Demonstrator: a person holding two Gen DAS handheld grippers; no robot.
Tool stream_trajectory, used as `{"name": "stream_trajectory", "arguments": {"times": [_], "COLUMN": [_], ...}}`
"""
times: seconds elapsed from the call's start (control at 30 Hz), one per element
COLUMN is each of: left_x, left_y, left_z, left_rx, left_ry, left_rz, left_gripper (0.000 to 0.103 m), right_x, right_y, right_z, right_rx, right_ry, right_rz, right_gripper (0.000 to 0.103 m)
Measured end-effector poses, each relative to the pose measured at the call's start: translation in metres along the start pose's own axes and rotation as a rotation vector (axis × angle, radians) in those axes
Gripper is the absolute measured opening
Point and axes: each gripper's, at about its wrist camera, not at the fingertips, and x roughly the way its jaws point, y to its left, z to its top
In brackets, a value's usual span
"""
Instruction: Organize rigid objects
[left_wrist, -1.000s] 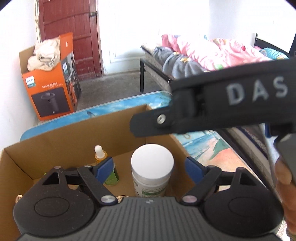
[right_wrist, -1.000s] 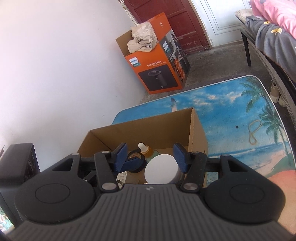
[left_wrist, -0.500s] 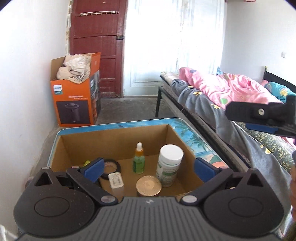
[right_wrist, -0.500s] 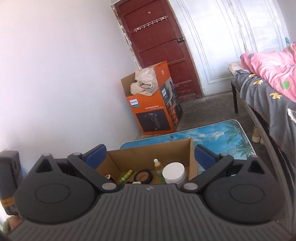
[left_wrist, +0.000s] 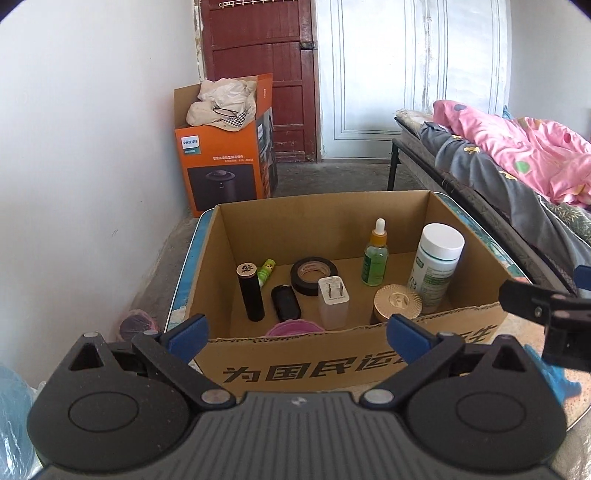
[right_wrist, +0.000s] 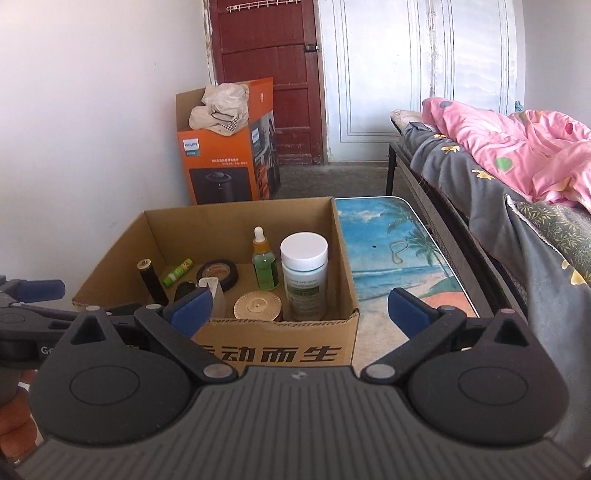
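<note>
Gaping jaws, left gripper (left_wrist: 295, 334): blue pads are spread wide, nothing is held; it is poised before the near wall of the cardboard box (left_wrist: 332, 363).
Jaws, right gripper (right_wrist: 301, 308): likewise spread wide and empty, held before the box's near right corner.
Box contents, right side: a white-capped bottle (left_wrist: 436, 267) with a green label is stood upright by the right wall, a gold-lidded jar (left_wrist: 397, 306) just in front of it, a green dropper bottle (left_wrist: 376, 254) to its left.
Box contents, middle: a white charger plug (left_wrist: 333, 301) is stood prongs up; a roll of black tape (left_wrist: 313, 275) is laid flat behind it.
Box contents, left side: a black tube (left_wrist: 250, 291) is stood upright, a dark oval item (left_wrist: 285, 302) laid beside it, a small green tube (left_wrist: 266, 271) behind; a pink lid (left_wrist: 291, 328) is half hidden by the near wall.
Writing: large black Chinese characters are printed on the box front; "PHILIPS" is read on the orange carton (left_wrist: 221, 162) by the door.
Edges and room: the box is set at the left end of the beach-print table (right_wrist: 399, 251); the bare tabletop is seen to its right, a bed (right_wrist: 498, 158) runs close along that side, and a white wall is near on the left.
</note>
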Motion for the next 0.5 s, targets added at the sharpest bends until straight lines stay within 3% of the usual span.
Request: {"name": "stream_trajectory", "arguments": {"times": [0.5], "left_x": [0.003], "left_y": [0.027], "left_z": [-0.008], "left_rx": [-0.071], "left_ry": [0.021], "left_rz": [-0.024], "left_gripper": [0.103], "right_x": [0.022], "right_y": [0.033], "right_z": [-0.001], "right_rx": [-0.053], "right_ry": [0.058], "right_rz": [-0.028], "right_gripper": [0.102]}}
